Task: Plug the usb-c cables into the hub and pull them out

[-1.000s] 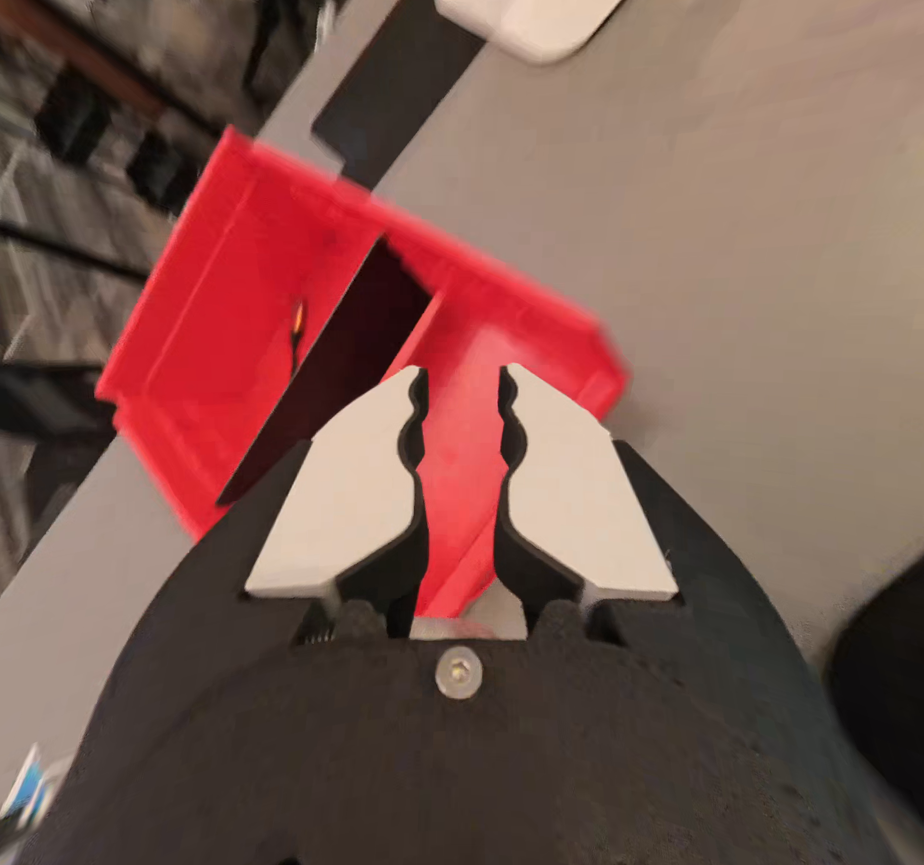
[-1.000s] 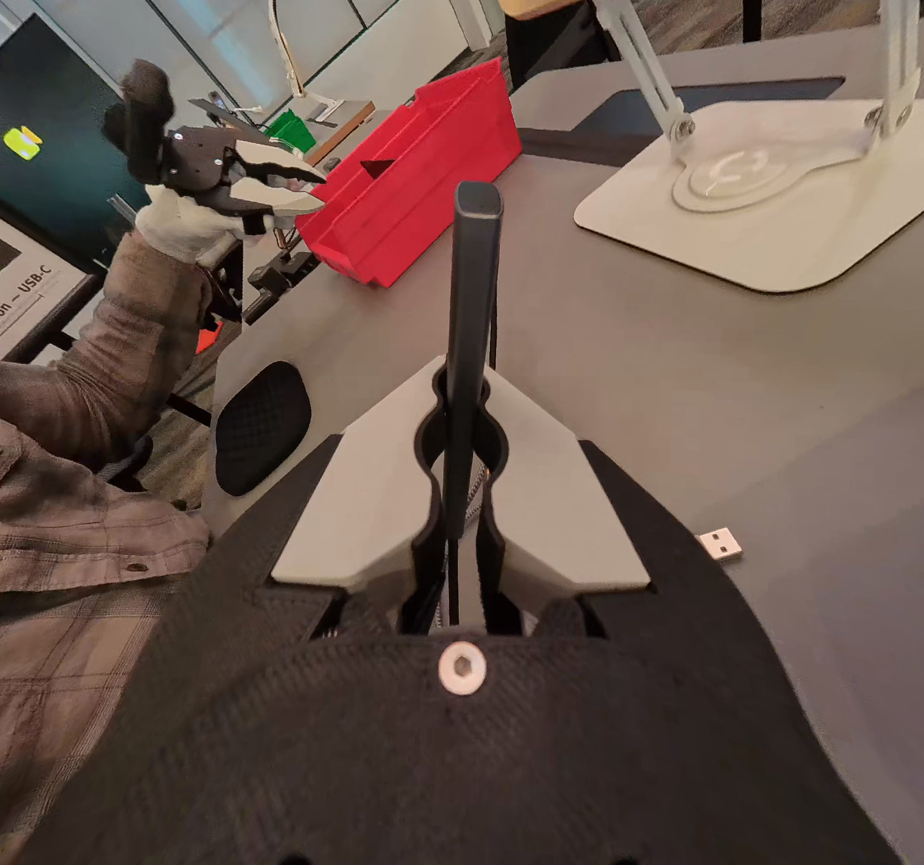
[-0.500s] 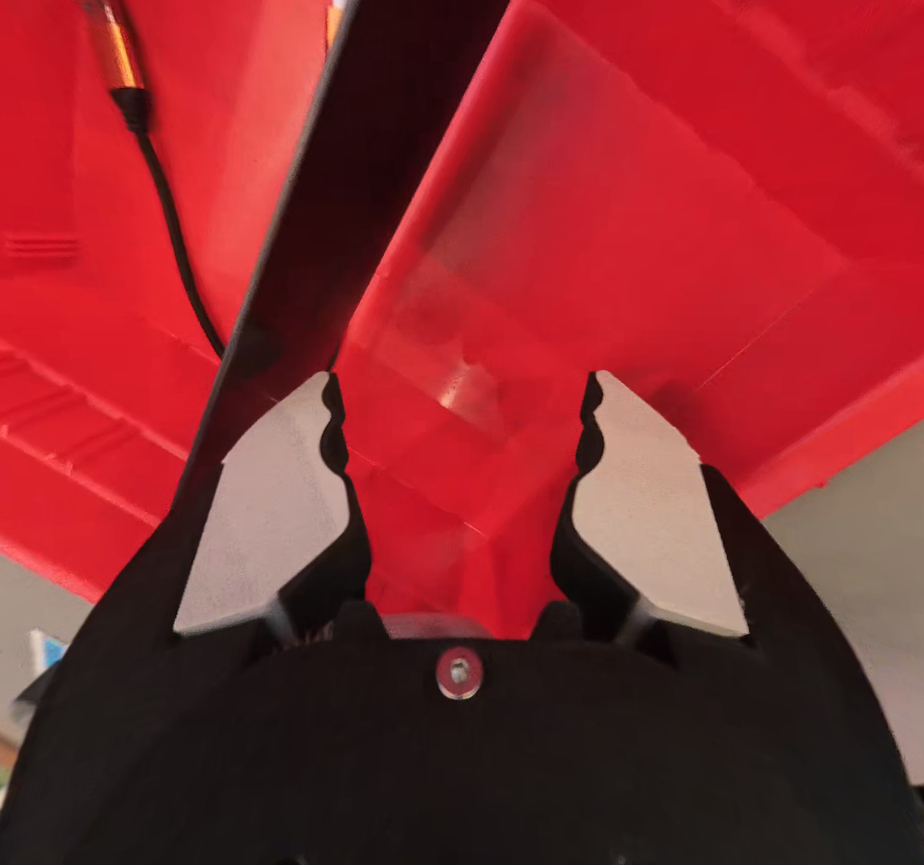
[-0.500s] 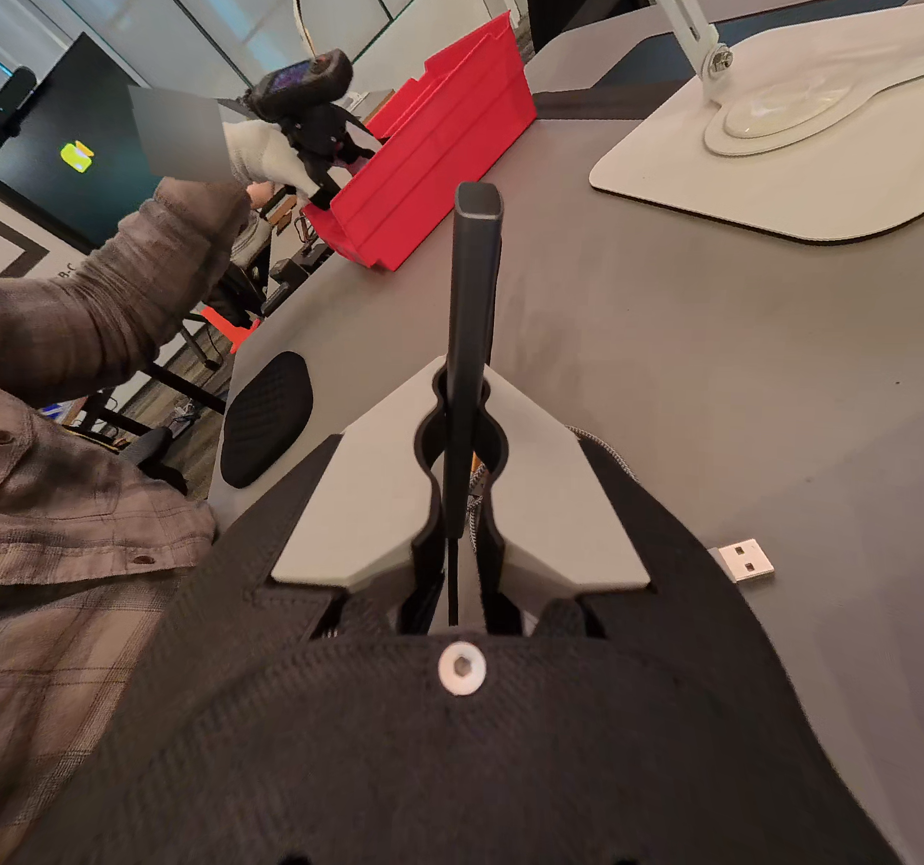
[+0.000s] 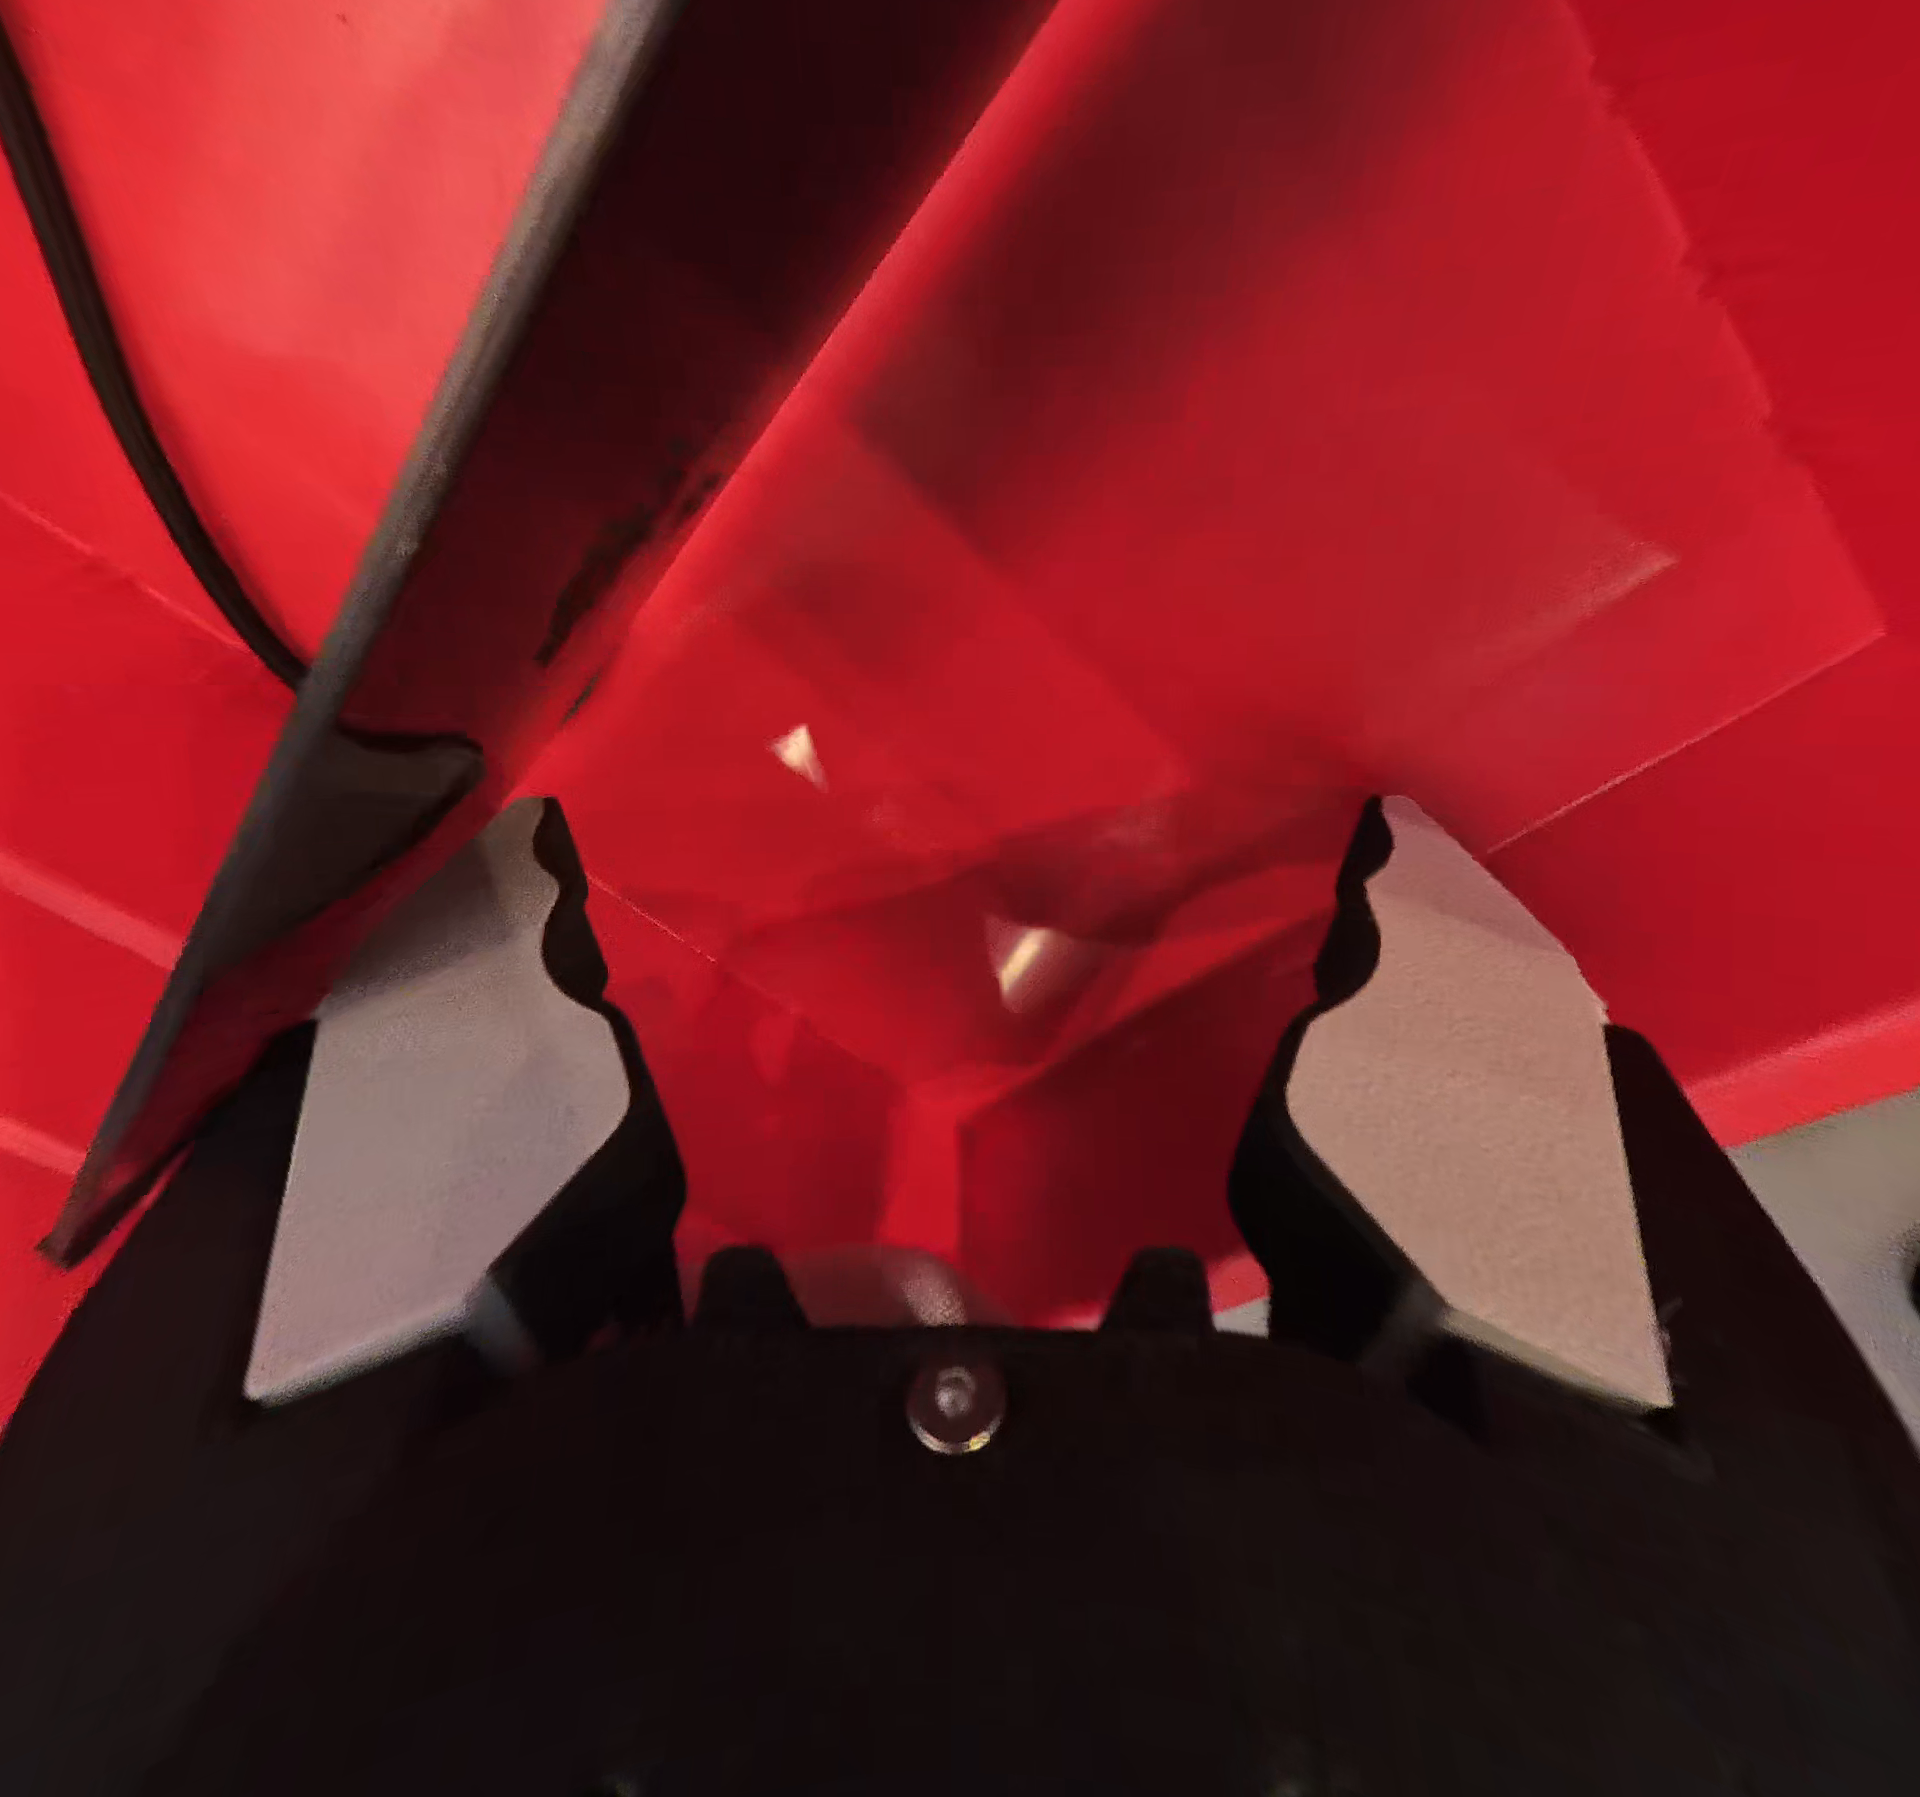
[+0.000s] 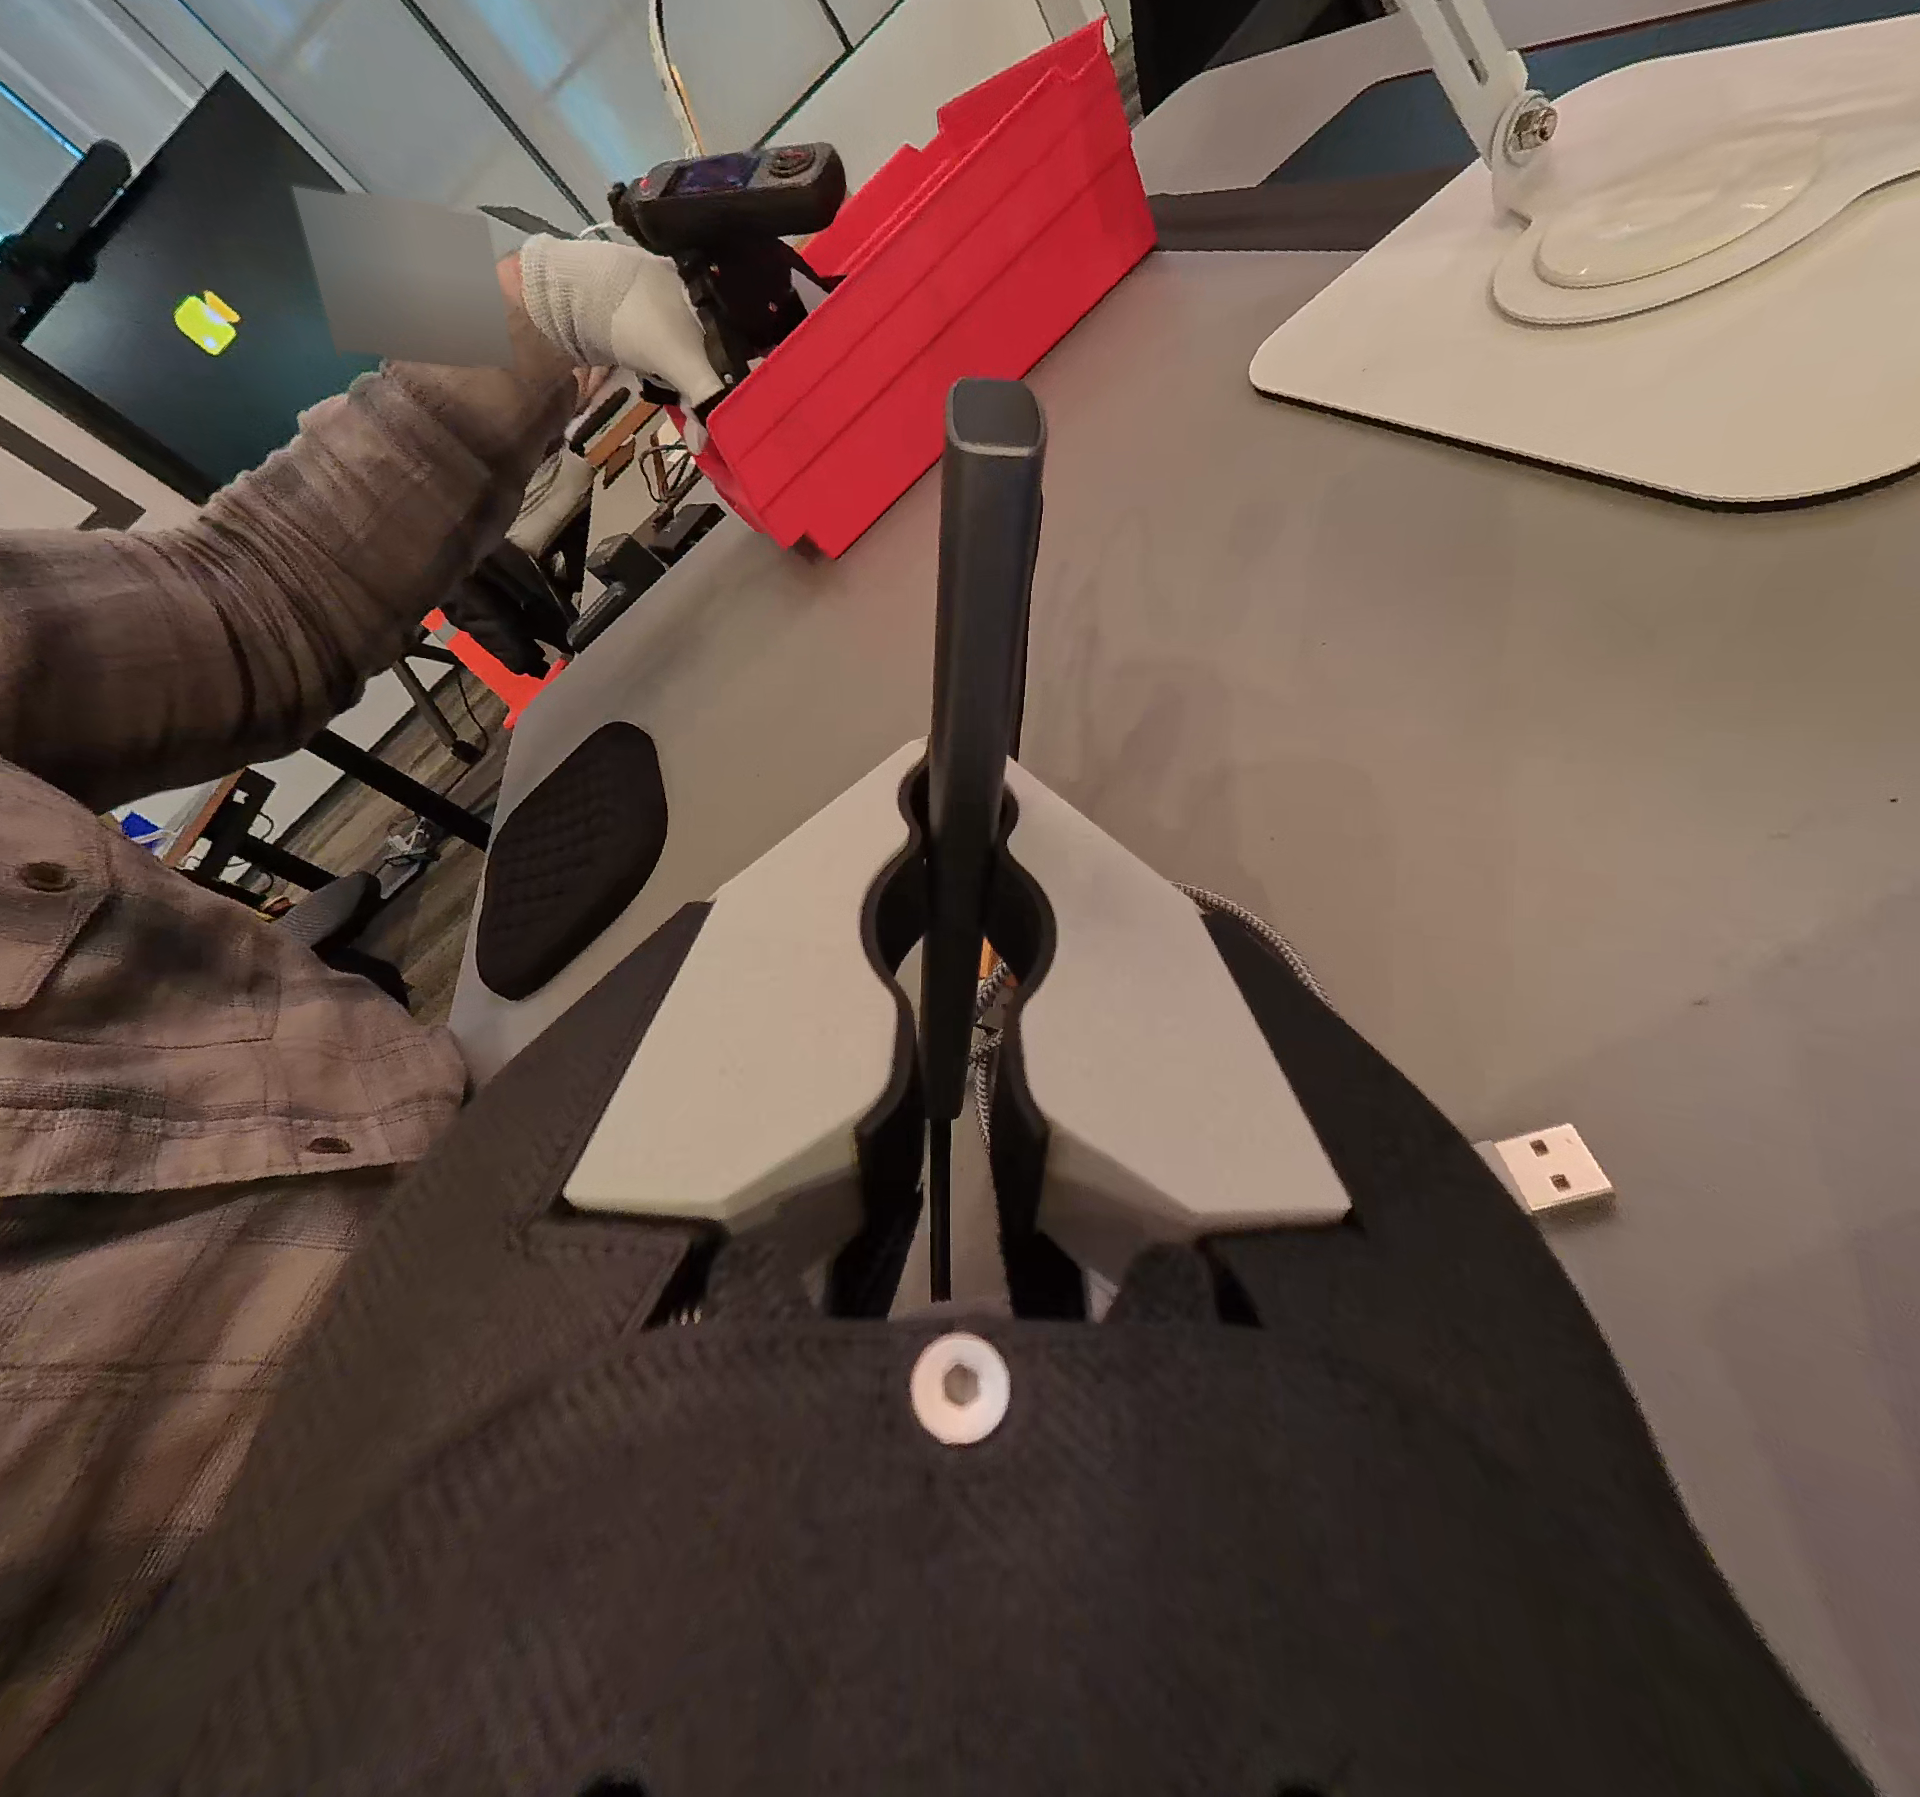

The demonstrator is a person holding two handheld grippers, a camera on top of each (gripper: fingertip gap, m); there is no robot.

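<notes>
- The left gripper point(image 5: 956, 854) has gone from hovering above the red bin point(image 5: 1351, 397) to reaching deep inside it, and its jaws have spread wide, with nothing between them.
- It has pushed into the compartment right of the black divider point(image 5: 582, 417). The black cable point(image 5: 94, 345) lies in the compartment left of that divider, so a cable pick-up looks likely, but nothing is grasped yet.
- A small pale metallic piece point(image 5: 1023, 952) lies on the bin floor between the fingers; it is too blurred to identify.
- The right gripper point(image 6: 961, 812) remains clenched on the dark hub point(image 6: 982, 667), holding it upright above the tabletop point(image 6: 1455, 760), barely shifted, ready to receive a plug.
- A braided cable point(image 6: 1257, 937) trails beside it, its silver plug point(image 6: 1553, 1171) lying on the tabletop.
- Seen from the right wrist view, the gloved left hand point(image 6: 613, 308) tilts its gripper down over the bin's near end, sleeve point(image 6: 260, 573) extended.
</notes>
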